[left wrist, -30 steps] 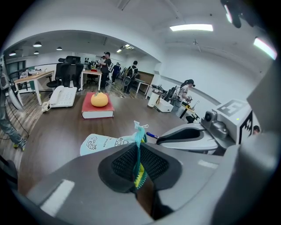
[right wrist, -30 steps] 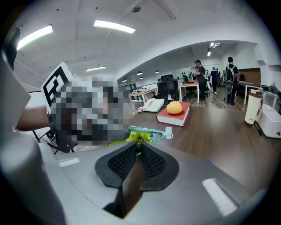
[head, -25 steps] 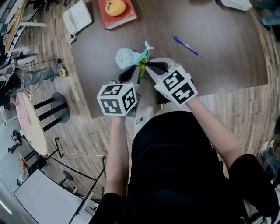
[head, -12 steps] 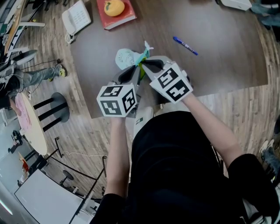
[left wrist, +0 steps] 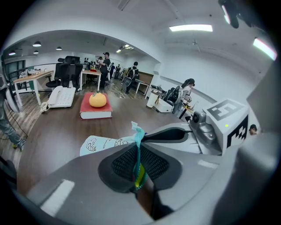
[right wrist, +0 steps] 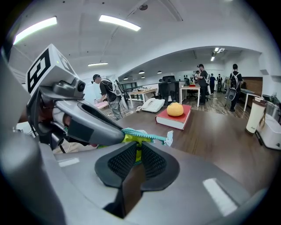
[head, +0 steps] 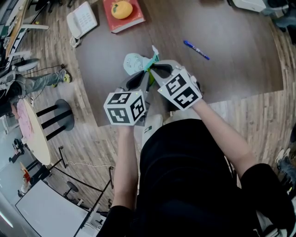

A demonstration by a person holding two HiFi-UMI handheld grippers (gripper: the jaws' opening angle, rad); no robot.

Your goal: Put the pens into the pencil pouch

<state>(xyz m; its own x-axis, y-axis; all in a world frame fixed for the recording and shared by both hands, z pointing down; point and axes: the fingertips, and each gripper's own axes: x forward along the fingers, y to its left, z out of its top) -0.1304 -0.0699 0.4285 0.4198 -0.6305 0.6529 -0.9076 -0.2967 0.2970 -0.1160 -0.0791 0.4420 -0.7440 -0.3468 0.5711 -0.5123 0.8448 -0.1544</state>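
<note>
A pale teal pencil pouch point(head: 134, 61) with a cartoon print hangs over the near edge of the dark table, held up between both grippers. My left gripper point(head: 144, 75) is shut on the pouch's zipper edge; the teal strip and its yellow-green lining point(left wrist: 138, 172) run between the pads. My right gripper point(head: 155, 69) is shut on the opposite side of the same opening, with the zipper point(right wrist: 147, 137) and its pull sticking out past the jaws. A blue pen point(head: 196, 49) lies on the table to the right, apart from both grippers. What is inside the pouch is hidden.
A red book with an orange fruit on it point(head: 124, 14) sits at the table's far side, and a white desk phone point(head: 82, 19) lies near the left corner. A white object point(head: 249, 3) stands at the far right. Wood floor, a round table point(head: 32, 134) and stools lie to the left.
The right gripper has shifted slightly left and rolled a little. The left gripper and the pouch stay where they were.
</note>
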